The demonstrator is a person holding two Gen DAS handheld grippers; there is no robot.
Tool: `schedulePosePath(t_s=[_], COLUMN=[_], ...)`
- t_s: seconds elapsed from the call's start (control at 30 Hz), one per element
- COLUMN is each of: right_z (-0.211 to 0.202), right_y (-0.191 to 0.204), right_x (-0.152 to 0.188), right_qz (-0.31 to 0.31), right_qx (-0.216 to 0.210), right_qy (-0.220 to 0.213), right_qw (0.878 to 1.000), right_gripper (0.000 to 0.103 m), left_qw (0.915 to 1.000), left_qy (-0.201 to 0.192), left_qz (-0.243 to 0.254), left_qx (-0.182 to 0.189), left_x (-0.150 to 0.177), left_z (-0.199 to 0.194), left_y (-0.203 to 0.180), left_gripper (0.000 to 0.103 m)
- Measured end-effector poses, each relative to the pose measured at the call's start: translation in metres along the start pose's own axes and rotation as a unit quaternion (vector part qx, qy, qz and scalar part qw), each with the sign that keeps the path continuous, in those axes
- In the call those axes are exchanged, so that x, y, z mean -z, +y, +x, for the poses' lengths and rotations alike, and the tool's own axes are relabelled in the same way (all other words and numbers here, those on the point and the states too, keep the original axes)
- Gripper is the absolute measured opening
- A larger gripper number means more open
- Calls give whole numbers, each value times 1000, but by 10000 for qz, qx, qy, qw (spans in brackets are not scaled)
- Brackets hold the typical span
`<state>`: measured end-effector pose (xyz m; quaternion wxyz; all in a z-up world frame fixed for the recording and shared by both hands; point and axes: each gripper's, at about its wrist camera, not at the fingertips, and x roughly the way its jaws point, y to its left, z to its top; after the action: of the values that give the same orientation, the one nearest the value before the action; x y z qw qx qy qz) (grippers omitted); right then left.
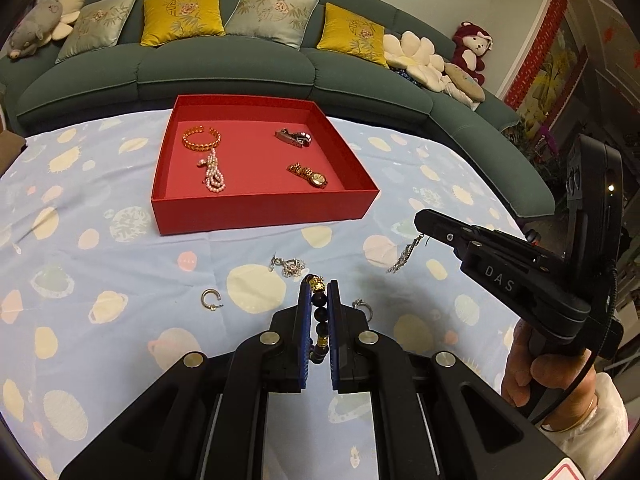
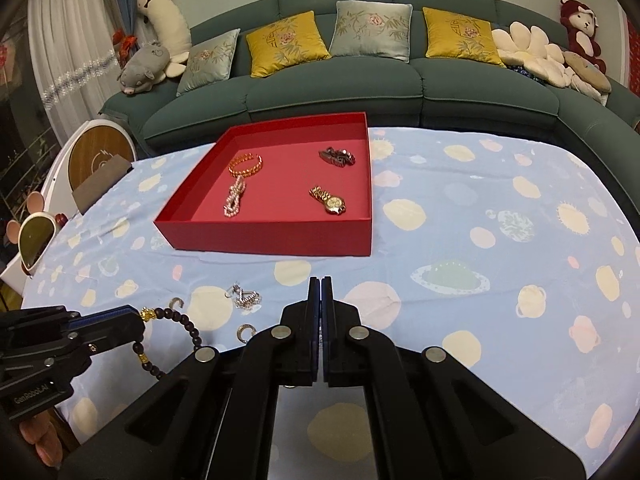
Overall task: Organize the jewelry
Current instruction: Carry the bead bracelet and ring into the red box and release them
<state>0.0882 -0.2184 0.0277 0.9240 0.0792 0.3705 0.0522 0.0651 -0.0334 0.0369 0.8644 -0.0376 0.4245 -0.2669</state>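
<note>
The left gripper point(image 1: 319, 292) is clamped on a dark bead bracelet point(image 2: 176, 334), its blue-padded fingers point(image 1: 306, 320) pressing round dark beads with gold spacers between them; the rest of the loop hangs free below the jaws, above the near part of the table. The right gripper point(image 2: 320, 292) has its jaws pressed together, and from the left wrist view a thin silver chain point(image 1: 404, 256) dangles from its tip, pinched there and hanging clear of the cloth.

Farther back sits a shallow square red box point(image 1: 256, 210) with a matte, card-like wall. Four pieces lie inside it: a gold link bangle point(image 1: 202, 140) at the far left, a string of small pearls point(image 1: 214, 174) just near of it, a dark metal piece point(image 1: 293, 136) at the far right, and a gold watch point(image 1: 312, 174) at the near right.

On the pale blue planet-print tablecloth point(image 2: 500, 280), near of the box, lie a crumpled silver chain point(image 1: 290, 266), a C-shaped hoop point(image 1: 210, 300) and a small ring point(image 1: 362, 306).
</note>
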Motion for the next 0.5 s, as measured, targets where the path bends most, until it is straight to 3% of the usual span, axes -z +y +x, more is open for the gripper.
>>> schedulePosePath(t_s=[0.23, 0.5], right_z=[-34, -53], right_y=[11, 23], right_x=[-30, -83], right_qz=[-11, -173], right_qx=[-244, -244], right_qy=[-382, -835], right_qw=[9990, 9961], right_gripper=[0, 0], left_qw=[9993, 9959], left_qy=[-322, -840], left_qz=[94, 332], left_qx=[165, 46], left_x=[-29, -97], left_z=[-28, -56], left_y=[-8, -7], left_gripper=[5, 5])
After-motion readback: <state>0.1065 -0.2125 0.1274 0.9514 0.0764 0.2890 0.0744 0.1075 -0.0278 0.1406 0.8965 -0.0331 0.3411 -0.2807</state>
